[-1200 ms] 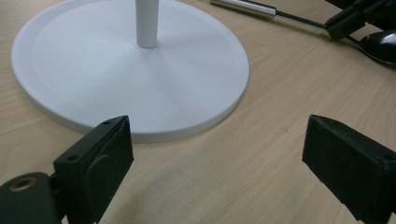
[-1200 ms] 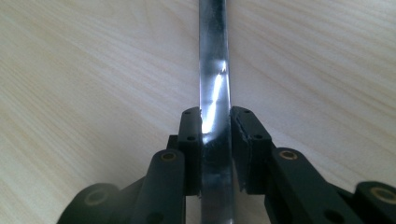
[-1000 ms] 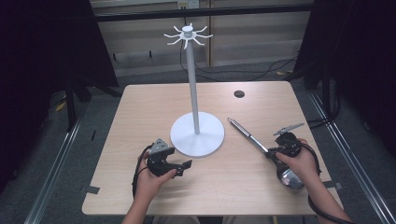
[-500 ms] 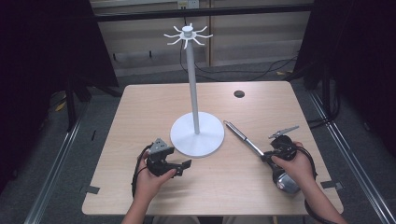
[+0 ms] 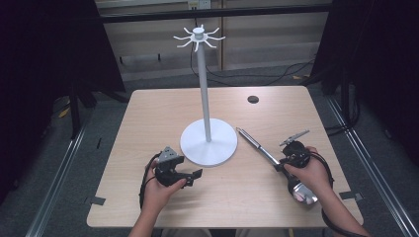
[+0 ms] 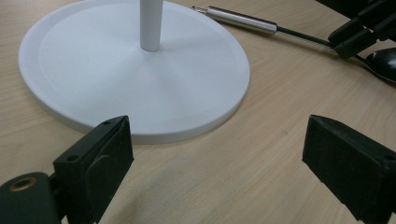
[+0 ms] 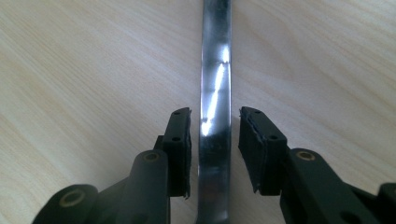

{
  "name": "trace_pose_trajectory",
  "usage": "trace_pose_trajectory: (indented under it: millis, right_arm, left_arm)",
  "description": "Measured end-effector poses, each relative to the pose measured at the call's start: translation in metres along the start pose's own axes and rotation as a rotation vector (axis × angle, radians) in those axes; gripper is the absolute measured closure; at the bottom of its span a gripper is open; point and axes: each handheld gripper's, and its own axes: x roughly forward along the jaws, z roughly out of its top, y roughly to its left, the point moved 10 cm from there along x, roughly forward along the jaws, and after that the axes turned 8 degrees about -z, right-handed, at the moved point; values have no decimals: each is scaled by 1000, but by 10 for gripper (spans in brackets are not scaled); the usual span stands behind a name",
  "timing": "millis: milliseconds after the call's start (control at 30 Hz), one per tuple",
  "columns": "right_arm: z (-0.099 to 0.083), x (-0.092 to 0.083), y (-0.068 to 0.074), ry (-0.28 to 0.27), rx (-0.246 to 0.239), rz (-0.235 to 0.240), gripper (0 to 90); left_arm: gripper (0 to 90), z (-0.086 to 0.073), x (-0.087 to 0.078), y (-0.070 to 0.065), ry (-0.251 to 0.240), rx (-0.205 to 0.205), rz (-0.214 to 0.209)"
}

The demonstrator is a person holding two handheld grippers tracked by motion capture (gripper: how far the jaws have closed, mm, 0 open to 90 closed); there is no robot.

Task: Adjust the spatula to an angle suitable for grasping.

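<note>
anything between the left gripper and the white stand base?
Nothing. In the left gripper view, bare wood separates the open left gripper from the stand base; the high view agrees. The ladle lies beyond the base, between the right gripper's jaws.

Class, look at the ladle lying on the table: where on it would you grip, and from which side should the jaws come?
Grip the ladle on its thin flat shank, between the thick steel handle and the bowl, coming down from above. It lies flat on the table, so only its two narrow edges can be pinched. The right gripper has just been opening; its jaws straddle that shank with small gaps either side.
</note>
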Motion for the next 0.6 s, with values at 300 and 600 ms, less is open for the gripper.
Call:
trace_pose_trajectory:
  millis: [300, 600]
  right_arm:
    - [8, 0, 2, 98, -34, -3, 643]
    - [10, 5, -2, 174, -43, -1, 653]
  left_arm:
    - [85, -1, 1, -1, 1, -2, -3]
    - [85, -1, 2, -1, 6, 1, -6]
